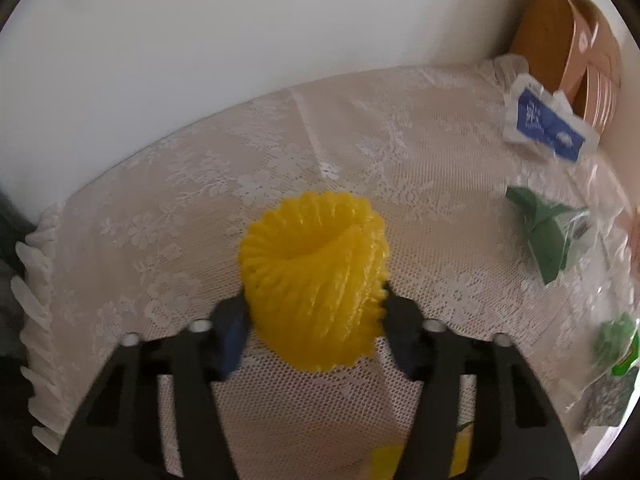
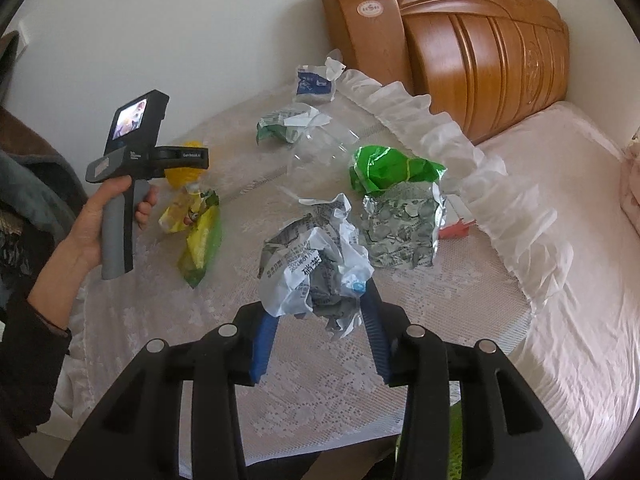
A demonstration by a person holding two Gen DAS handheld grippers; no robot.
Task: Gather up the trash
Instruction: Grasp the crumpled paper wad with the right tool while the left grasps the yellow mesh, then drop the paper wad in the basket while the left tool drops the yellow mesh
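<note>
Left gripper (image 1: 314, 312) jaws squeeze yellow foam net (image 1: 314, 280); right gripper (image 2: 320, 316) jaws pinch crumpled paper wrapper (image 2: 316, 256). Hold both snug, lift clear of lace bedcover (image 2: 320, 380).

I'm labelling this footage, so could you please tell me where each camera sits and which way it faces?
Left wrist: on the left gripper, looking along its fingers over the lace tablecloth toward the white wall; fingers clamp a yellow foam net.
Right wrist: on the right gripper, facing the wooden headboard; fingers pinch a crumpled white wrapper; the person's left hand shows.
Shared: the foam net, blue-and-white packet, green wrapper, headboard.
</note>
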